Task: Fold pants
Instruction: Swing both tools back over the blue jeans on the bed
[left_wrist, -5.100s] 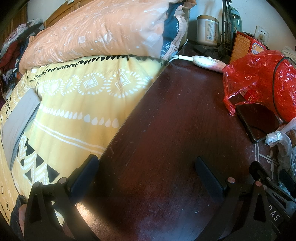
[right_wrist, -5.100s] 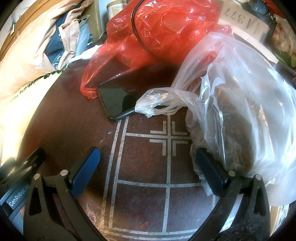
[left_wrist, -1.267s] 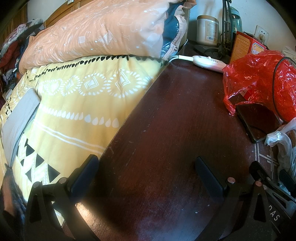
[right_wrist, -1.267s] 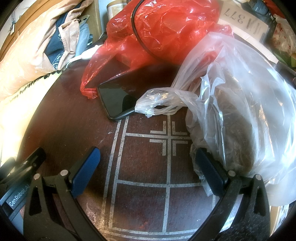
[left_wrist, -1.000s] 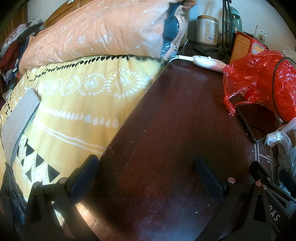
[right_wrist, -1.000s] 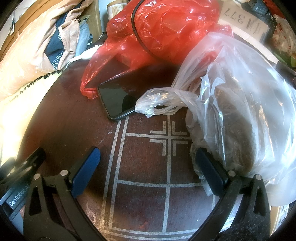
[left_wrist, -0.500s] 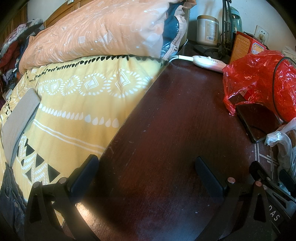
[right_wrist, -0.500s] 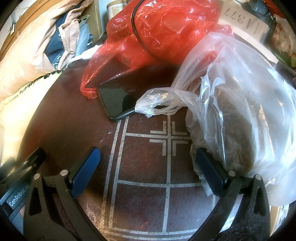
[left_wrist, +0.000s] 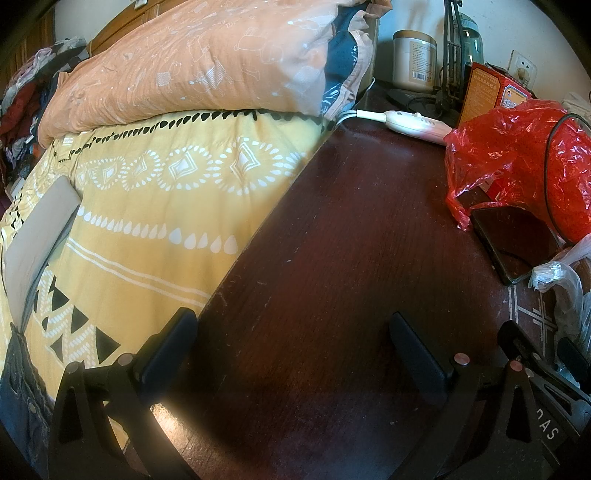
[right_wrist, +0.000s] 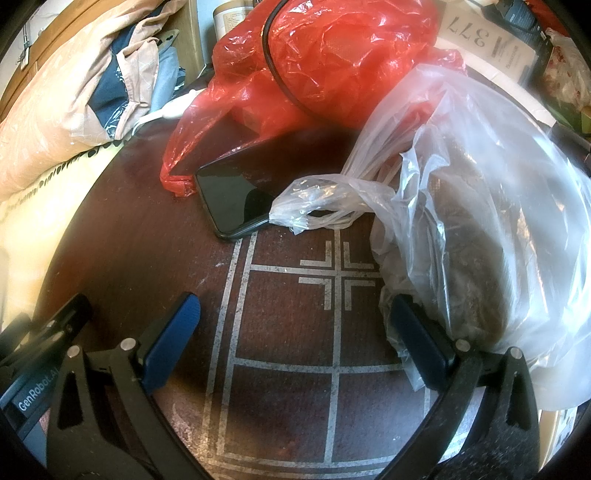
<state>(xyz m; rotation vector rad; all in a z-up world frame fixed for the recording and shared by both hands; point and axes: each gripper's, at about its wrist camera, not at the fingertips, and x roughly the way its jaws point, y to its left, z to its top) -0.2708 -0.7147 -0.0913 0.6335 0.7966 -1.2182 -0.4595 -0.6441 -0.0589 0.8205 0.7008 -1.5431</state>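
Grippers parked on the table (left_wrist: 332, 221), jaws wide apart, nothing held.
Denim pants (left_wrist: 16, 387) at the bed's near edge should be spread flat first.

Dark reddish-brown wooden surface (left_wrist: 332, 258), scuffed, with pale inlaid lines and a cross motif. On it: black phone (right_wrist: 236, 192) face up, red plastic bag (right_wrist: 325, 59) over its far end, clear plastic bag (right_wrist: 480, 221) touching its near corner, white corded switch (left_wrist: 413, 123) at the far edge. Just beside, a bed (left_wrist: 155, 206) under a yellow patterned cover, carrying a folded peach quilt (left_wrist: 192, 70), a grey cloth (left_wrist: 35, 232) and denim (left_wrist: 18, 387) at its near-left edge.
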